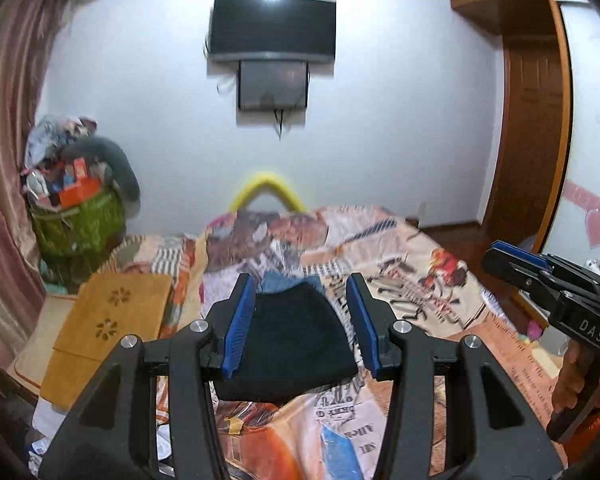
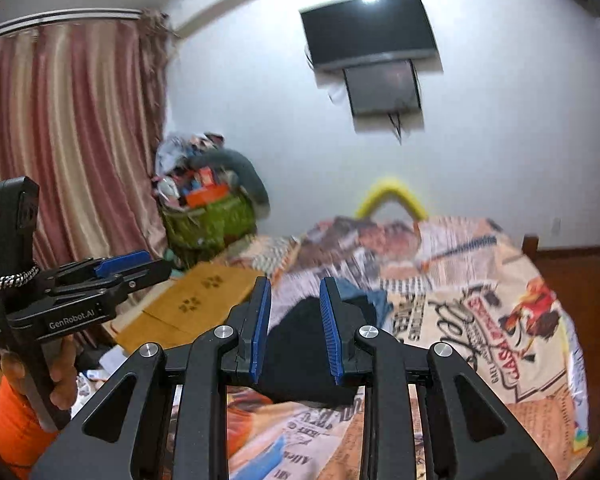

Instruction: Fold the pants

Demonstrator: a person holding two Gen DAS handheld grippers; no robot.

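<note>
So the black pants [image 1: 288,344] sit bundled on the bed [image 1: 440,280], dead ahead and below both grippers. Left gripper [image 1: 302,322] gapes fairly wide, right gripper [image 2: 296,328] narrower, both empty, about equally near.

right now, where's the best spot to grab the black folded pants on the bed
Probably the near folded edge of the black pants, coming from above on the near side. They lie flat on the printed bedspread, and that rounded edge is thick and uncovered; the far end meets blue cloth.
</note>
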